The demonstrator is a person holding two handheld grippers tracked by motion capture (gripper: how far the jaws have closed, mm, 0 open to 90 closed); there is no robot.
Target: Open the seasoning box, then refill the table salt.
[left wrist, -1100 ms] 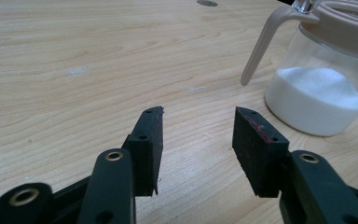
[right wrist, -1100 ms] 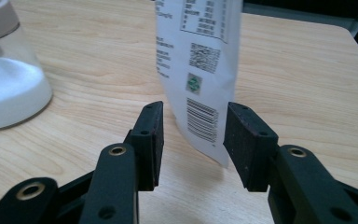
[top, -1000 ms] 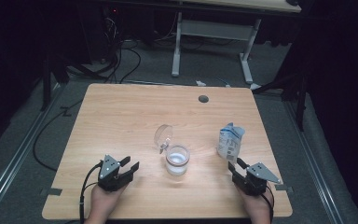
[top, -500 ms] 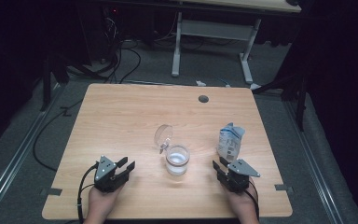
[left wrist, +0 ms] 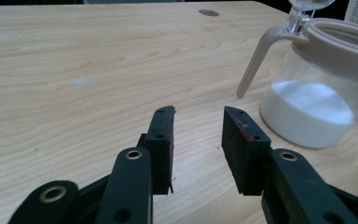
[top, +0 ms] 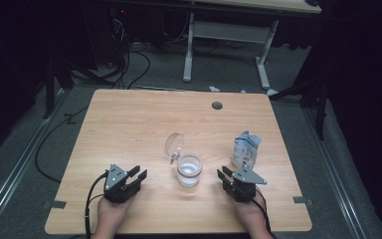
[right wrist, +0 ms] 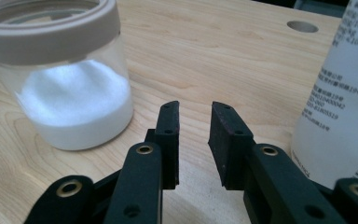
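Observation:
A clear glass jar with a beige rim holds white powder, and its round lid is swung up behind it. The jar stands mid-table, with a white printed pouch upright to its right. My left gripper rests near the front edge, left of the jar. Its jaws have just been closing, still apart with nothing between them; the jar is ahead to the right. My right gripper sits just right of the jar, also narrowing and empty, between the jar and the pouch.
The wooden table has a round cable hole near its far edge. Another desk's white legs and cables lie on the floor beyond. Metal rails run along both sides of the table.
My right gripper has slid left, closer to the jar. Both grippers' jaws stand narrower than before. The left hand has stayed put.

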